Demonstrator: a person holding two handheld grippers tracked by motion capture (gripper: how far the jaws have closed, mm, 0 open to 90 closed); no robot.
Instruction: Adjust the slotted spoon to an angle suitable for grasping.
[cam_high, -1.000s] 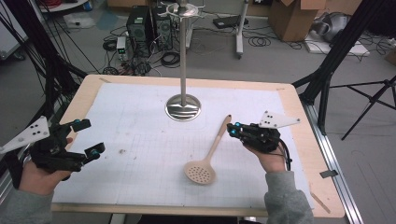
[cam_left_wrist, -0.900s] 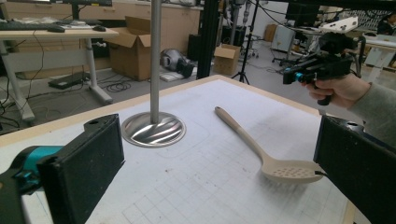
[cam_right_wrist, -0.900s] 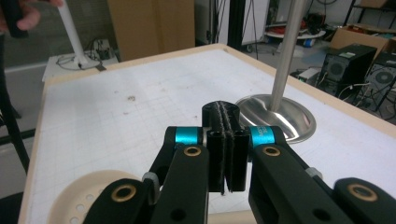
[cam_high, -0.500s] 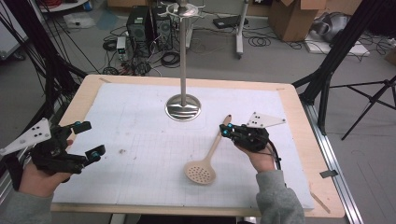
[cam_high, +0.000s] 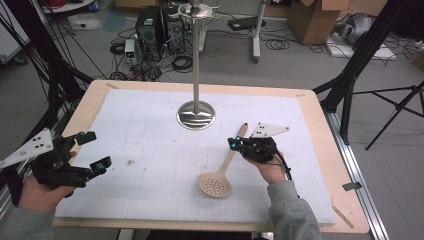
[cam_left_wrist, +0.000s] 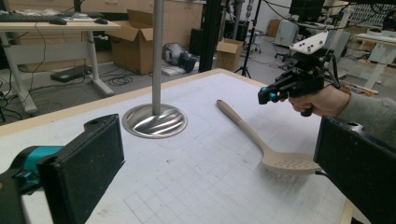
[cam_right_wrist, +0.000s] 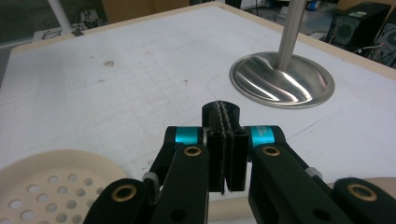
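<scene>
A beige slotted spoon (cam_high: 226, 165) lies on the white gridded mat, handle toward the steel stand, perforated head (cam_right_wrist: 46, 184) toward the person. My right gripper (cam_high: 234, 143) is shut with nothing between its pads (cam_right_wrist: 224, 140). It hovers close over the middle of the spoon's handle (cam_left_wrist: 243, 126). In the left gripper view the right gripper (cam_left_wrist: 270, 95) hangs just above the mat, beside the handle. My left gripper (cam_high: 96, 149) rests at the mat's left edge, open and empty, its pads (cam_left_wrist: 88, 163) set wide apart.
A steel stand with a round base (cam_high: 196, 116) and a tall pole (cam_high: 195, 60) occupies the mat's far centre, just beyond the spoon's handle tip. The wooden table rim (cam_high: 320, 125) frames the mat. Computers, cables, boxes and tripods crowd the floor behind.
My right gripper has sunk and slid left, from right of the handle's tip to over the spoon's handle, still shut. The left gripper and the spoon have stayed put.
</scene>
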